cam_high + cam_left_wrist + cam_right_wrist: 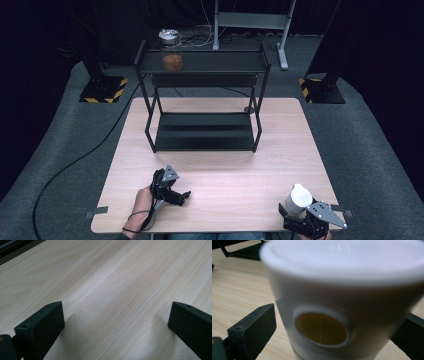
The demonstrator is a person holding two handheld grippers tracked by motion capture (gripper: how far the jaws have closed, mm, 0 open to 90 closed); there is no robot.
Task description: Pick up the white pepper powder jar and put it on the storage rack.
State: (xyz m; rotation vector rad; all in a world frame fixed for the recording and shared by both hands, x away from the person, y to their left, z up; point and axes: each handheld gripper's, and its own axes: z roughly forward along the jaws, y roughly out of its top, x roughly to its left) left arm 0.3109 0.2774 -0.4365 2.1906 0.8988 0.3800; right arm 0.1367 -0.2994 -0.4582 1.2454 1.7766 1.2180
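Note:
A white cup-shaped container [298, 198] stands near the table's front right corner. In the right gripper view, the container [342, 290] is close up, with a round yellow window low on its side. My right gripper [292, 216] is open, one jaw on each side of the container's lower part [337, 327]. I cannot tell whether the jaws touch it. My left gripper [186, 196] is at the front left of the wooden table [225, 165], held by a hand. It is open [116, 315] with bare wood between its jaws.
A black two-tier metal rack [205, 100] stands at the table's far middle. A glass jar [172, 55] with orange contents and a silvery lid sits on its top shelf. A small dark disc [248, 109] lies by the rack's right leg. A black cable [75, 160] runs over the floor at left.

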